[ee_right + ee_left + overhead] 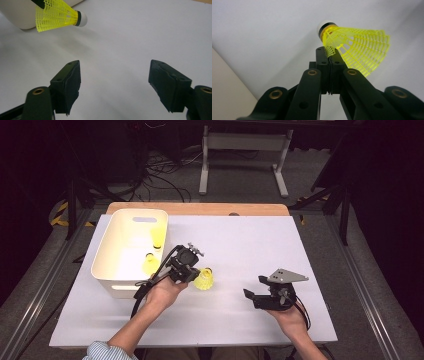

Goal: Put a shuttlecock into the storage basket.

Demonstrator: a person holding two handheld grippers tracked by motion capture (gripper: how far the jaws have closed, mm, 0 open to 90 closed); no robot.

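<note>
Two grippers in our hands: right gripper (257, 293) nearest, jaws spread and empty over the counter (240, 325). Left gripper (192, 272) is clamped on the yellow shuttlecock (204, 278) by its skirt edge, held just beside the white bin (112, 282), likely for dropping in with two shuttlecocks (150, 264) beyond.

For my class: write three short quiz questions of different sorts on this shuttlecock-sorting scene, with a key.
1. True or false: the left gripper is shut on the skirt of a yellow shuttlecock.
2. How many shuttlecocks lie inside the white bin?
3. The right gripper is: A) open with nothing between its pads, B) shut on a shuttlecock, C) inside the bin.

Key:
1. True.
2. Two: one near the far wall, one nearer the person.
3. A.
</note>
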